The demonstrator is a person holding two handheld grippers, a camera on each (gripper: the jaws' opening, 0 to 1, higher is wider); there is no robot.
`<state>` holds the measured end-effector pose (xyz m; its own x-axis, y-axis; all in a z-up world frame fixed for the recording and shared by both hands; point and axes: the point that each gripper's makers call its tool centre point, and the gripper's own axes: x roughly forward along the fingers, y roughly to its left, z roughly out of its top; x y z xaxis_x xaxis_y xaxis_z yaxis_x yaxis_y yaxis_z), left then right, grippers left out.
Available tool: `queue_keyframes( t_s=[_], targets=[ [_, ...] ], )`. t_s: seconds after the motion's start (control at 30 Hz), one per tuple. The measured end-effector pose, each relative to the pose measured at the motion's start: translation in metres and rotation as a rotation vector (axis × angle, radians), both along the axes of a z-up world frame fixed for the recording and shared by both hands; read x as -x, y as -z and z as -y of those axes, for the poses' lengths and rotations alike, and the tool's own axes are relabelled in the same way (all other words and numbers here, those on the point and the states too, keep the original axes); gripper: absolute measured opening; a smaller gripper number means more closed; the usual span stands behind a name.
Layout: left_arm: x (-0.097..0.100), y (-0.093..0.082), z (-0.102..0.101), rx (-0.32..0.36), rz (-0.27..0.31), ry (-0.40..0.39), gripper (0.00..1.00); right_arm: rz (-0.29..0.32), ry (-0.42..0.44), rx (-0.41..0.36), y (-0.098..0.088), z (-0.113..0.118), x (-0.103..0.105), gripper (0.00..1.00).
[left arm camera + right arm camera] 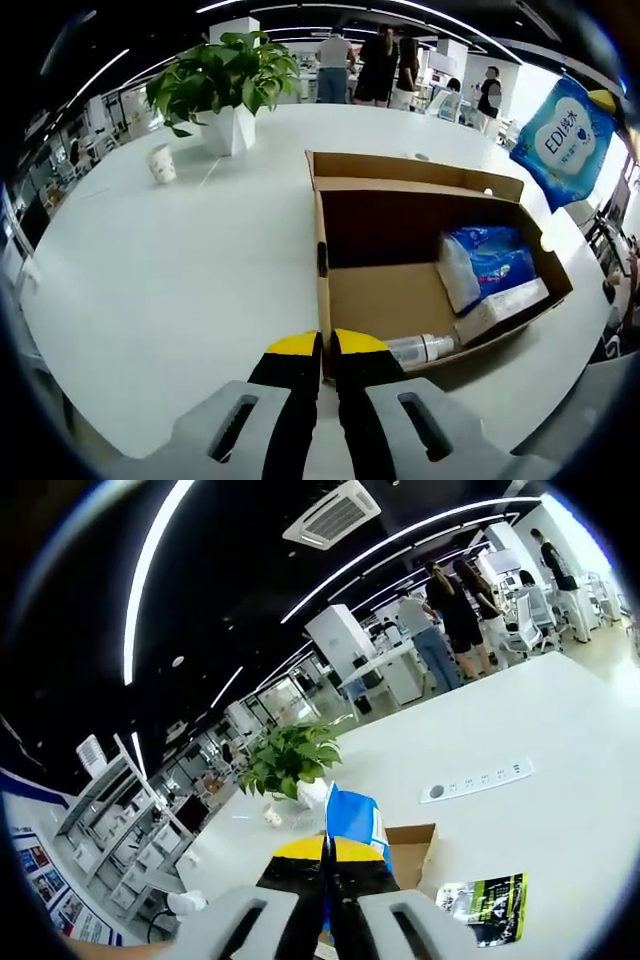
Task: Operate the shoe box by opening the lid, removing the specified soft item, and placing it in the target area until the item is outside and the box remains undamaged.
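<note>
The right claw [327,865] is clamped on a blue tissue pack [355,830], lifted high above the open box [420,265]. The left claw [327,345] is closed and empty at the box's near edge. Best to lower the pack gently onto bare worktop [180,270], well away from the box.

Left gripper [327,345] and right gripper [327,850] look alike — black jaws capped with yellow tips, each pair rising from pale grey mounts with slotted openings behind.
</note>
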<state>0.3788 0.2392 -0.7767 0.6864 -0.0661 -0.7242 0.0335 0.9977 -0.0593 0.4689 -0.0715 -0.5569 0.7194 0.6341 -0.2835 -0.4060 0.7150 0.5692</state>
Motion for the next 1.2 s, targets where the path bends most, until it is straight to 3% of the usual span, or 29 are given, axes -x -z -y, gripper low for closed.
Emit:
queue_keyframes(
  t_s=[0.7,1.2],
  targets=[
    [-0.001,0.0,0.0,0.003,-0.002,-0.003,0.02,-0.016,0.09,0.002,0.01,0.051,-0.007,0.0],
    [-0.001,0.0,0.0,0.005,-0.001,-0.007,0.02,-0.072,0.161,0.02,0.048,0.065,-0.01,0.0]
  ],
)
